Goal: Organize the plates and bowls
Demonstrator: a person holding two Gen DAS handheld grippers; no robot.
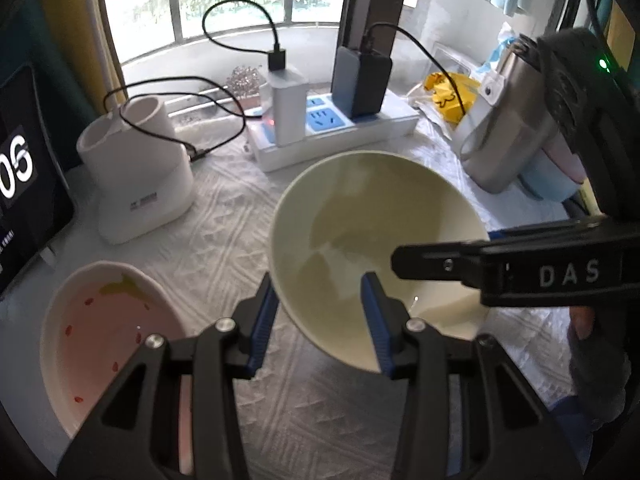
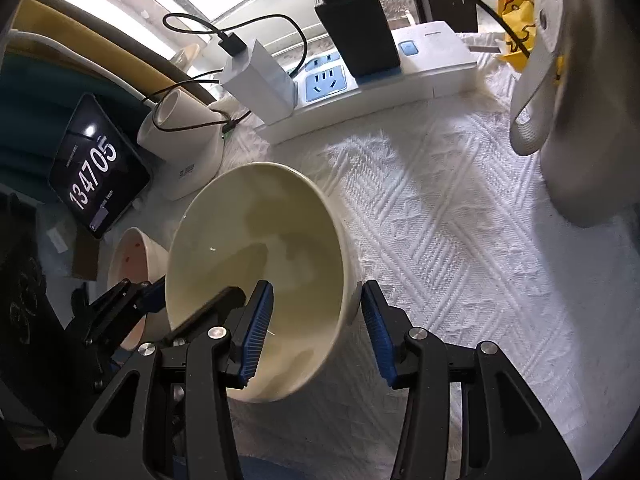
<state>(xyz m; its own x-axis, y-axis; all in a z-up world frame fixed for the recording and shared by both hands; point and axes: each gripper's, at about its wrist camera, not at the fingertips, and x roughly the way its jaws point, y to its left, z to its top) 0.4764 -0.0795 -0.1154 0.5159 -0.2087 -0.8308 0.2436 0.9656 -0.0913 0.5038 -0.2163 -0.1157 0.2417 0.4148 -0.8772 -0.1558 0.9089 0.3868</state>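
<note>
A cream bowl point(image 1: 360, 216) rests on the white cloth point(image 1: 224, 240). My left gripper point(image 1: 319, 280) straddles its near rim, one blue pad outside the wall and one inside; a gap shows at the inner pad, so it is open. My right gripper point(image 2: 317, 286) straddles the opposite rim of the cream bowl point(image 2: 256, 240) the same way, open, with its pads off the wall. Its black finger point(image 1: 432, 266) reaches into the bowl from the right in the left wrist view. A pink bowl with red specks point(image 1: 108, 340) sits on the cloth to the left.
Along the back stand a white power strip point(image 1: 340, 136) with chargers and cables, a white twin-cup holder point(image 1: 136, 176) and a steel flask point(image 1: 508, 128). A tablet showing a clock point(image 2: 96, 168) leans at the left. A yellow bag point(image 1: 448, 96) lies behind the strip.
</note>
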